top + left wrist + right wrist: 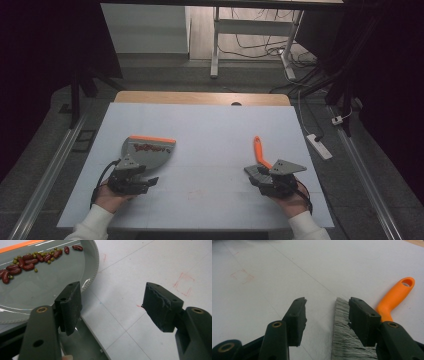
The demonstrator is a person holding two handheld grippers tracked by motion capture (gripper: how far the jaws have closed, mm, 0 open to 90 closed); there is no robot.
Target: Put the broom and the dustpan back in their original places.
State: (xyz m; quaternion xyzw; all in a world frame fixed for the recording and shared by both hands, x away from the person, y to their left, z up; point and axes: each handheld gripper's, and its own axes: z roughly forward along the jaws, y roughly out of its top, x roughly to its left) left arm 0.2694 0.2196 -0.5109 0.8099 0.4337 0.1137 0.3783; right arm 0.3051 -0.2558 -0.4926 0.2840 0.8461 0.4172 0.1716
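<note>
My left gripper's (111, 307) fingers (70, 305) stand wide apart, nothing between them; bare table under the gap. My right gripper's (327, 320) fingers (298, 318) are also spread, holding nothing, with the grey bristles (342, 337) of the brush lying just inside the right-hand jaw.

Dustpan (147, 152): grey, orange strip along its far edge, lying flat on the left half of the white table (210, 130). In the left gripper view its ribbed rim (93, 272) curves past just beside the left-hand jaw. I can't tell whether that jaw touches the pan.

Contents: a scatter of dark red kidney beans (27, 261) mixed with small green beans (36, 270), strung in a line near the pan's orange edge.

Brush: orange handle (260, 152) on the right half of the table, angled away from me, hang-hole at the far tip (407, 283). Bristle head sits under the right gripper (275, 177) in the high view.

Left gripper (131, 177) sits at the pan's near edge. Both my hands rest low at the table's near side, well apart from each other.

Faint red pen squares (183, 283) marked on the table surface. Beyond the table: floor, a white desk frame (250, 30), loose cables, a power strip (320, 145).
</note>
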